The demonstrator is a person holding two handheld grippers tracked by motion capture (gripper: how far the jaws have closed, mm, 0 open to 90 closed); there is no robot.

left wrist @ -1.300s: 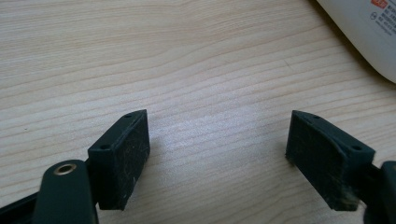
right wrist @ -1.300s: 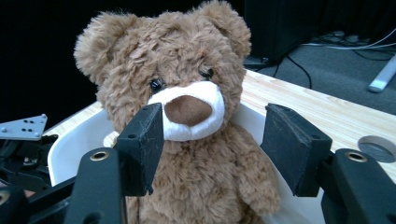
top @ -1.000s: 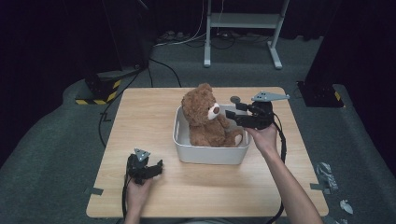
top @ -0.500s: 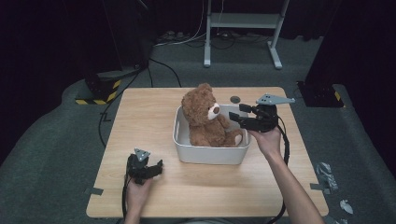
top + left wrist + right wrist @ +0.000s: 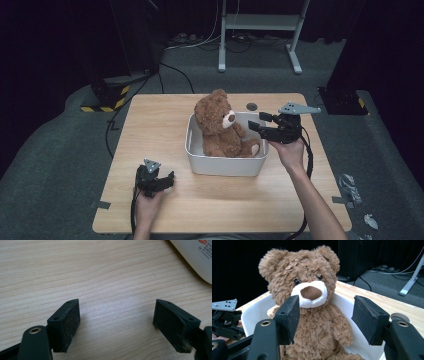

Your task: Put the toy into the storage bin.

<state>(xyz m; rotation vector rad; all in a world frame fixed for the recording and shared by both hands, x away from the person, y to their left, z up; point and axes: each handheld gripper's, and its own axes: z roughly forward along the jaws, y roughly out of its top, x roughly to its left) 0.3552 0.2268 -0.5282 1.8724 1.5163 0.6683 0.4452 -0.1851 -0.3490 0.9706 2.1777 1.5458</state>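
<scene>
**Teddy bear sits in its tub as open gripper lines up**

The right gripper (image 5: 325, 320) stands with its black jaws parted and nothing between the pads, aimed level at the brown teddy bear (image 5: 309, 307); the gap looks about wide enough to take an arm or a paw, which suggests a grasp is being lined up and no contact made. The bear sits upright in the white plastic tub (image 5: 225, 162) near the middle of the wooden table (image 5: 150, 115), facing the right gripper (image 5: 262, 122), which hangs just beside the tub's right rim. The left gripper (image 5: 116, 322) rests low over bare wood with its jaws wide apart and empty, near the table's front edge (image 5: 167, 181), seemingly parked out of the way. A corner of the tub (image 5: 197, 257) carries a sticker with red print, too small to read
</scene>
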